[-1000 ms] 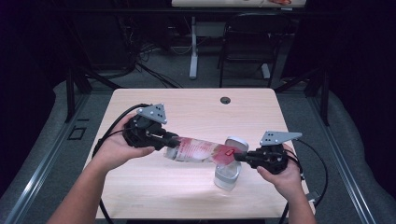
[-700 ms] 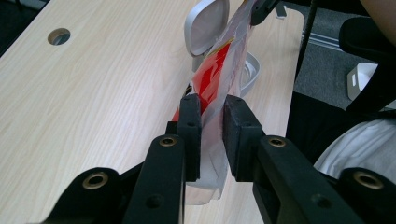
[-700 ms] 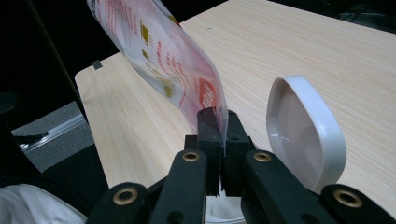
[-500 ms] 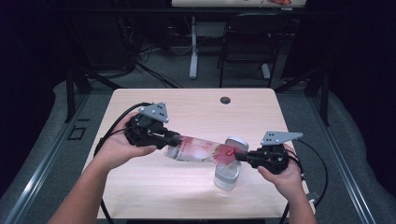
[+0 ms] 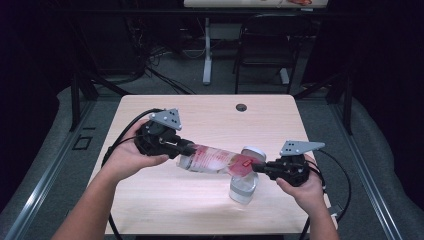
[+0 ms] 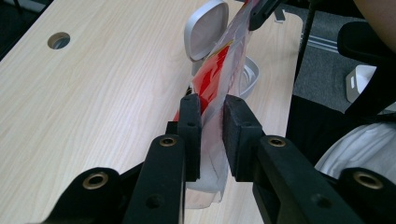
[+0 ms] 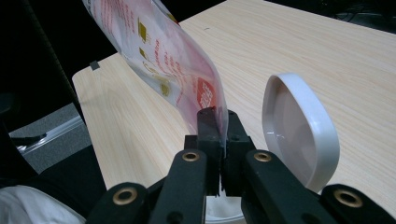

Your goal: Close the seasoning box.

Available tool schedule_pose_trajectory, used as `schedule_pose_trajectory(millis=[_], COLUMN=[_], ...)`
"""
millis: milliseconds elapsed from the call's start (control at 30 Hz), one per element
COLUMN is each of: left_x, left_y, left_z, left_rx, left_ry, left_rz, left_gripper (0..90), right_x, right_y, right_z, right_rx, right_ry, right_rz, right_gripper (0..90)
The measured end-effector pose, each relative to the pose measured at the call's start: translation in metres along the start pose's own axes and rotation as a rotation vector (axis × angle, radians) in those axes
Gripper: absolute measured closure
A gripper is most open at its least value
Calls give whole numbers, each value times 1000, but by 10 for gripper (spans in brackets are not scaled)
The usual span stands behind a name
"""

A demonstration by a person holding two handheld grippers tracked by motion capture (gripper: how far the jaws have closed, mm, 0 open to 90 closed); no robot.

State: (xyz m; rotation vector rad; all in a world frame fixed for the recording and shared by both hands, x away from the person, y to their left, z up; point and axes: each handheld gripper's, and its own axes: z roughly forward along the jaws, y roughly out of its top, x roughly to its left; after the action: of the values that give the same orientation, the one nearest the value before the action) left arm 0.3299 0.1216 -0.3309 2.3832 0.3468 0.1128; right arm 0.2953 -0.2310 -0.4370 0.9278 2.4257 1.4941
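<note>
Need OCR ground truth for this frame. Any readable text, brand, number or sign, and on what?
None can be quoted.
Clear bag: rows of red print and small gold marks, too blurred to read.
Red patch near the bag's pinched corner: white marks, too small to read.
Open lid of the container: plain, no text.
Table: no print.

Bare forearms showing no sleeves, black left gripper [image 5: 186,148] wearing a grey three-cornered plate, black right gripper [image 5: 256,168] likewise, brass-ringed screw holes gleaming on black jaws, black cables trailing behind both
</note>
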Motion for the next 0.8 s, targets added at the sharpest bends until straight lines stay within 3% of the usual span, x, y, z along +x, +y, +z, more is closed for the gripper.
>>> schedule_pose_trajectory(millis=[800], left_x=[0], left_y=[6], left_z=[1], left_rx=[-10], left_ry=[-6], left_rz=[13], left_gripper=[783], right_x=[-3], right_y=[-3], right_z=[0], right_rx=[-1], right_ry=[-13], right_rz=[5], right_gripper=[887])
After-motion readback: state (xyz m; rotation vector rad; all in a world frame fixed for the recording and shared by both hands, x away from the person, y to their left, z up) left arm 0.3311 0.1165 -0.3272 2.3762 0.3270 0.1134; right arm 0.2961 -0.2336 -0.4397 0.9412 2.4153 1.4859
